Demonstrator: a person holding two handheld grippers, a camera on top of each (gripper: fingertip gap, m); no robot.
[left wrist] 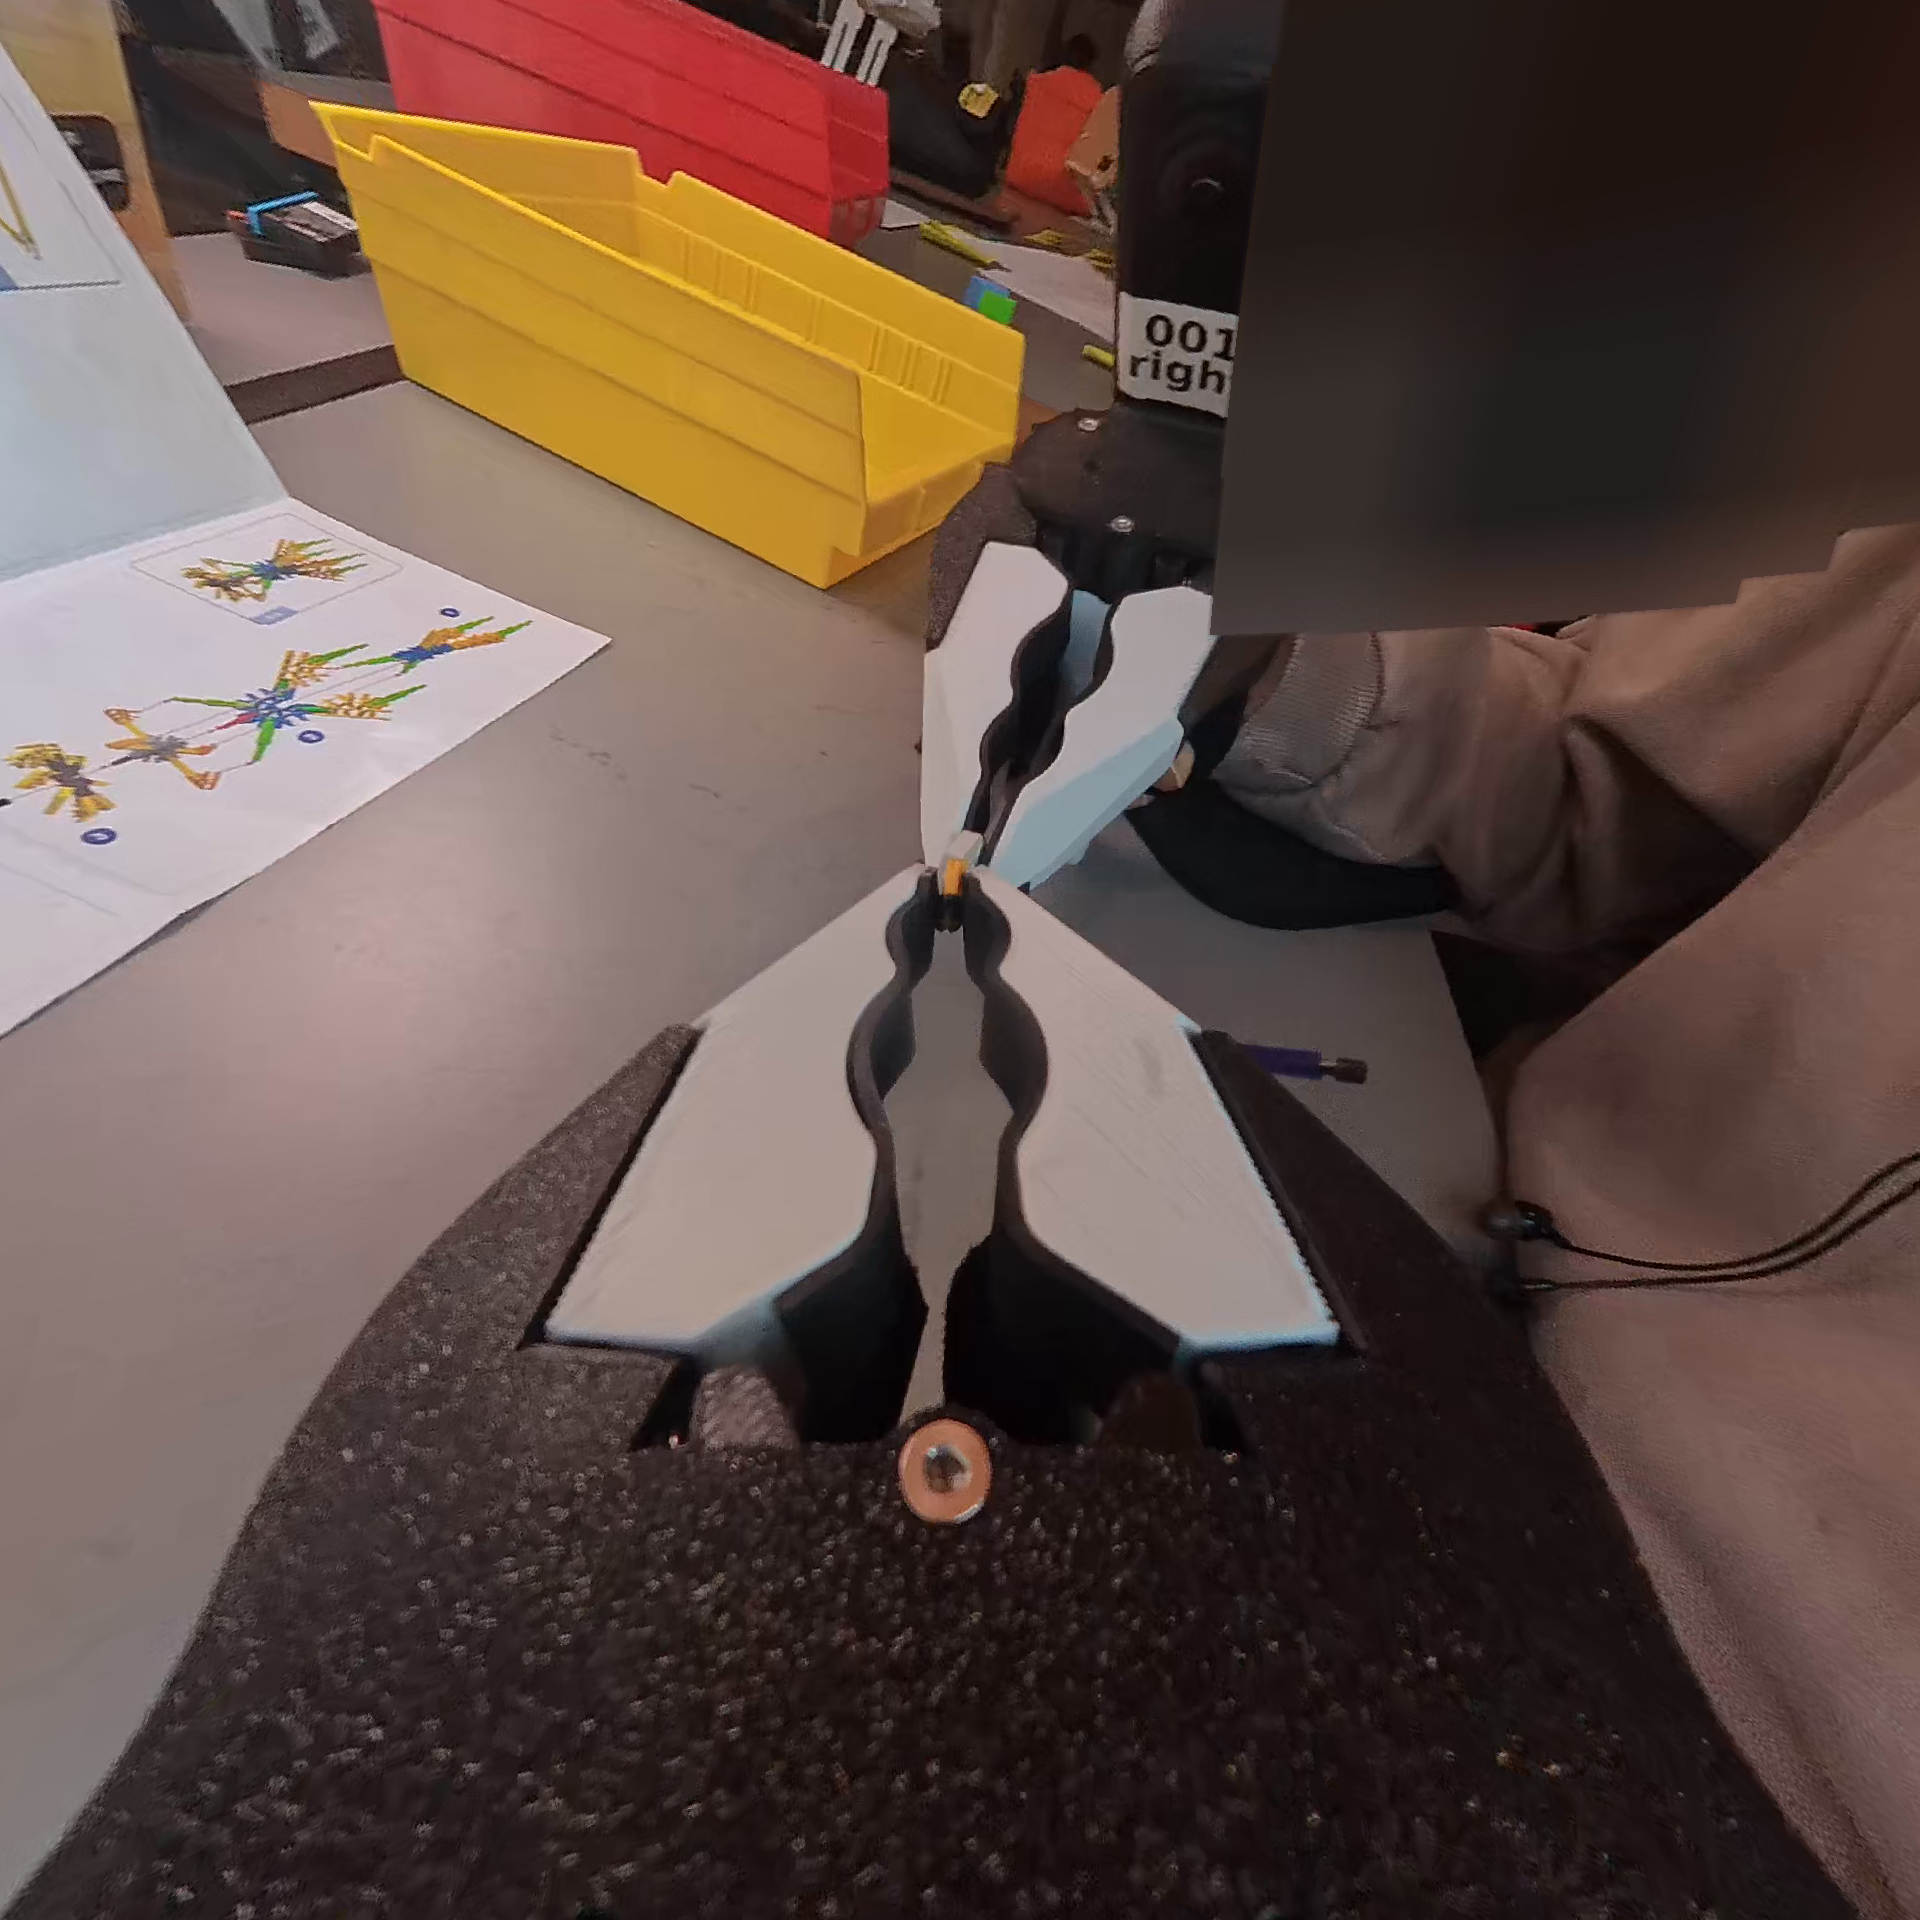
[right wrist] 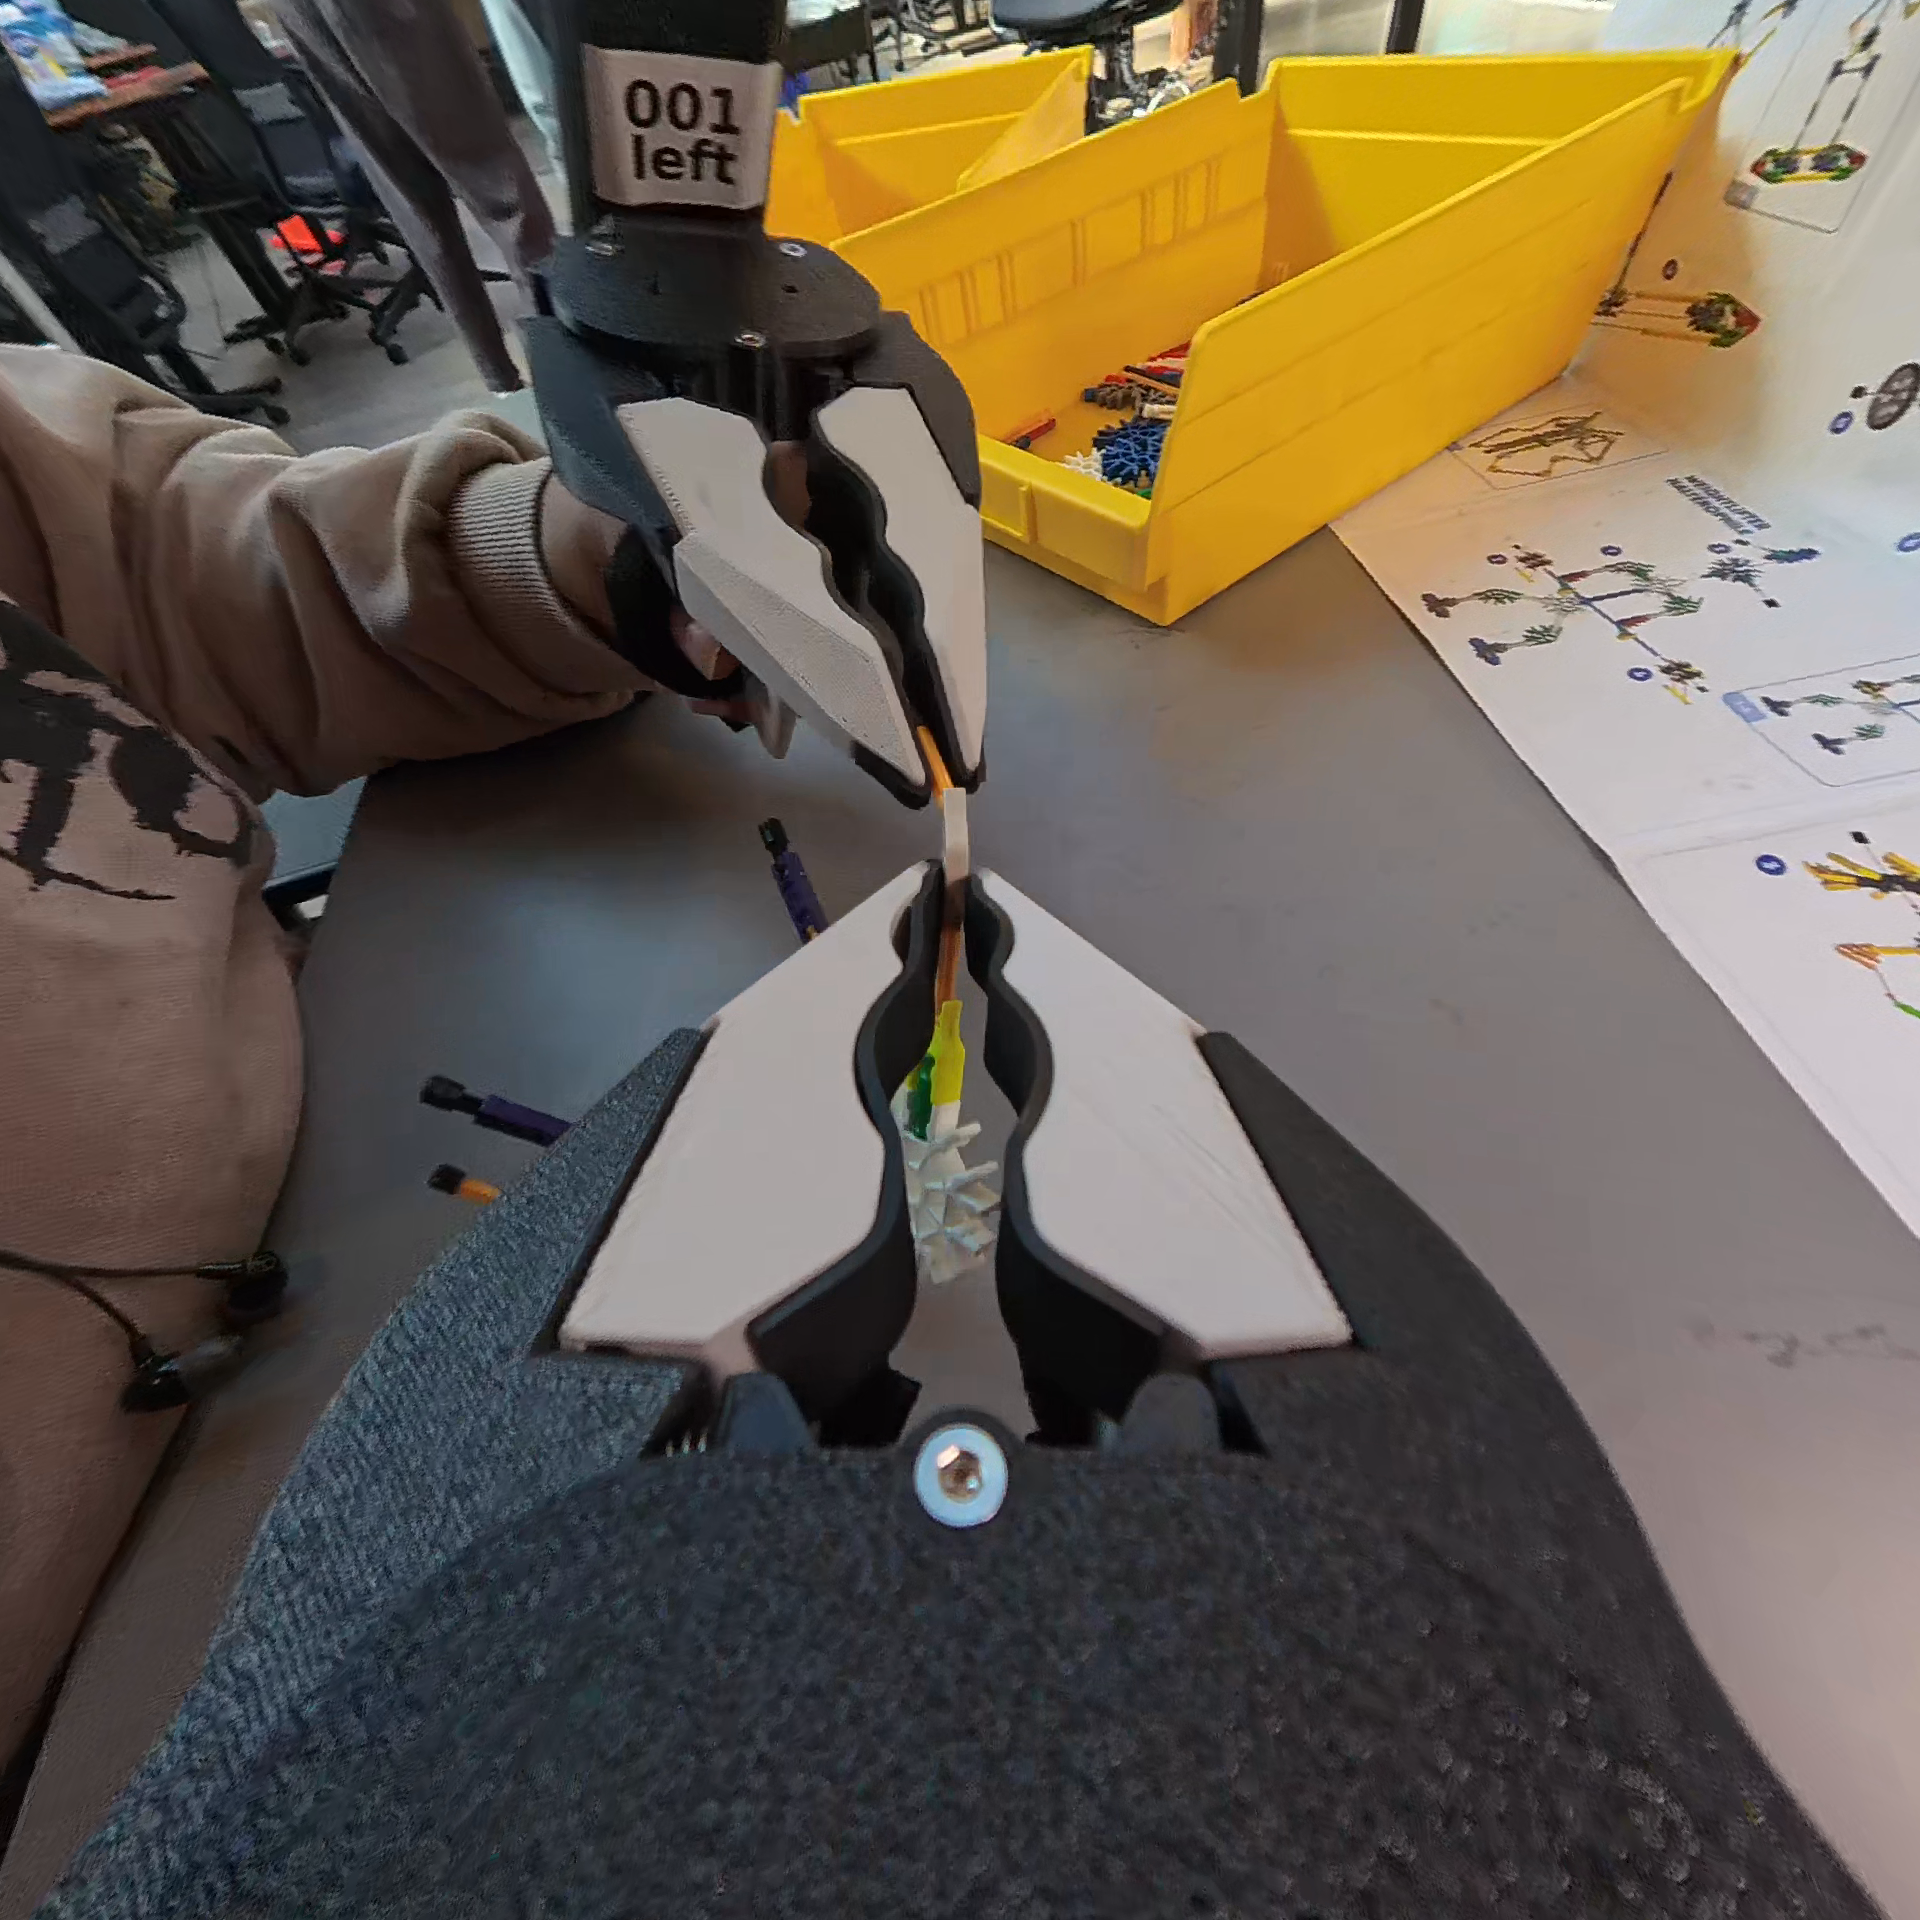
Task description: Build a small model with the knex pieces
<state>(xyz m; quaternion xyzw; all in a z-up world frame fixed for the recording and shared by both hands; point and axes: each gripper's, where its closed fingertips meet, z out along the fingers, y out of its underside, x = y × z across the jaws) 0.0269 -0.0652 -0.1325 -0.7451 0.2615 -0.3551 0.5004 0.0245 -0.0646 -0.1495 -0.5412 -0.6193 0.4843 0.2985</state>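
Closest to the lens, the right gripper (right wrist: 951, 883) is clamped on a small toy assembly (right wrist: 948, 1132): an orange rod running back to yellow and green pieces and a white snowflake connector between its fingers. Tip to tip with it, the left gripper (left wrist: 948, 899) pinches a short orange rod (left wrist: 951, 876) that meets a white piece (right wrist: 956, 836). Purple rods (right wrist: 499, 1110) lie on the grey table (left wrist: 416, 1039), with a yellow bin (right wrist: 1247, 343) and instruction sheets (left wrist: 208, 707) beyond.

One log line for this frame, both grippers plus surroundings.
left gripper: shut on orange rod | right gripper: shut on rod assembly | tips meet over grey table | yellow bin behind
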